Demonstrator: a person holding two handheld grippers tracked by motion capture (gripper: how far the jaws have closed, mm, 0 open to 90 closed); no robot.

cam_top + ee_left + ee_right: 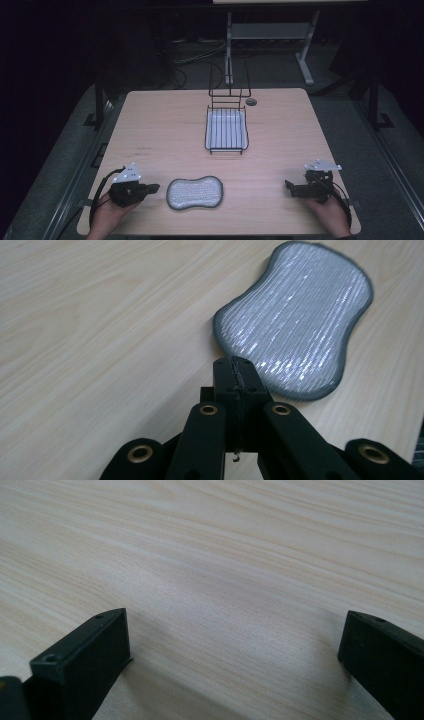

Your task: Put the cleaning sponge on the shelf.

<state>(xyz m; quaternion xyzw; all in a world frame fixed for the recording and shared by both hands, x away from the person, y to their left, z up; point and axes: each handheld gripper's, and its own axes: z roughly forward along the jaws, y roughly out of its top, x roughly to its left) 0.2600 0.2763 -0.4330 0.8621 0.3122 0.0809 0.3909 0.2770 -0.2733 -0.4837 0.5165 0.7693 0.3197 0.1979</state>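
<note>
Two black jaws of the left gripper (235,371) are pressed together with nothing between them, their tips just short of the near edge of the grey, silver-striped, peanut-shaped scrubbing pad (296,320). In the high view that left gripper (150,188) sits at about 7 o'clock on the pale wooden worktop (160,130), pointing toward 3 o'clock, with the scrubbing pad (194,192) lying flat just beside it at about 6 o'clock. The right gripper (235,645) has its jaws spread wide apart over bare wood, holding nothing; in the high view it (288,186) rests at about 5 o'clock, pointing toward 9 o'clock, well apart from the pad. At 12 o'clock stands a black wire rack (226,131) over a white tray, nothing in it. A small dark round disc (251,101) lies just beside the rack's far right corner.
</note>
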